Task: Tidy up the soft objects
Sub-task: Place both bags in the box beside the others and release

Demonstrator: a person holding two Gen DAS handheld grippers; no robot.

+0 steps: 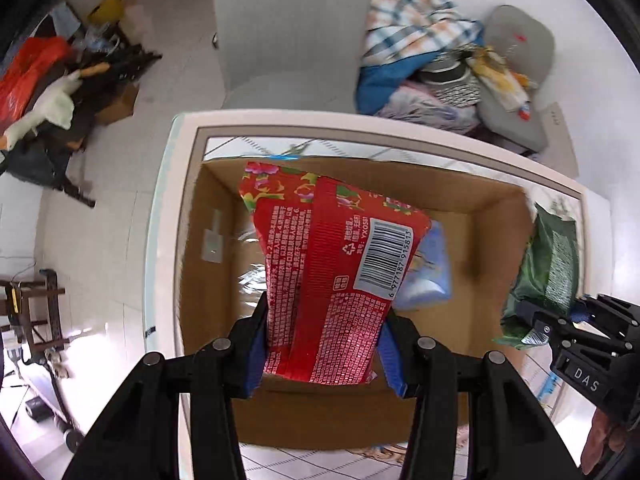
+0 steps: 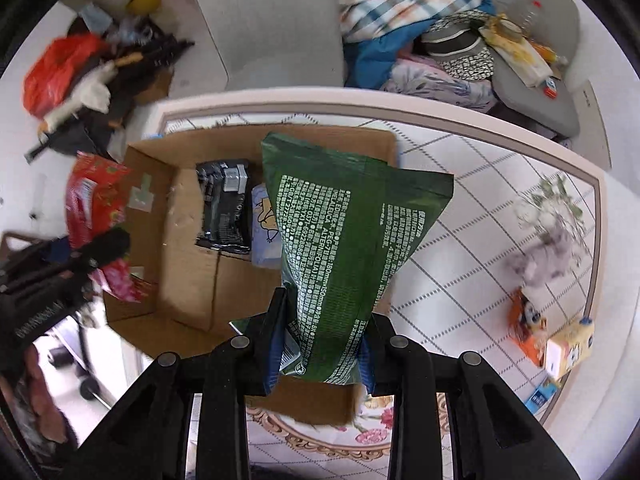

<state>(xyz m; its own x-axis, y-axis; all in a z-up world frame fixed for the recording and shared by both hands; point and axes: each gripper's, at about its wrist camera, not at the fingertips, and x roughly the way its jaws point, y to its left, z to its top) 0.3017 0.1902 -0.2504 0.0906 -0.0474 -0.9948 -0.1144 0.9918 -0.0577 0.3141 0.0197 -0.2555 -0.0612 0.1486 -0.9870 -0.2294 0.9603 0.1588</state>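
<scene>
The left tool (image 1: 324,344) is closed on a red pack (image 1: 332,272) with flowers and a barcode on it. The two black fingers with blue pads squeeze the bottom end of the pack. The pack sticks out over an open cardboard box (image 1: 492,264). Down inside the box, just beside the red pack, lies a light blue pack (image 1: 430,280).

The right tool (image 2: 322,354) is closed on a green pack (image 2: 344,248) with small white writing. Its fingers pinch the lower end of the pack too. The green pack hangs over the right side of the box (image 2: 188,280). In this view a black pack (image 2: 226,208) lies on the box floor, and the light blue pack (image 2: 264,228) lies right next to it, touching it.

The box sits on a tabletop (image 2: 480,240) with a white tile pattern. Far to the right on the tabletop are a yellow carton (image 2: 570,350) and an orange pack (image 2: 524,330), close together near the edge. They are well apart from the box.

Behind the tabletop stands a gray chair (image 1: 292,32). A heap of clothes and blankets (image 1: 416,40) lies beside it.
</scene>
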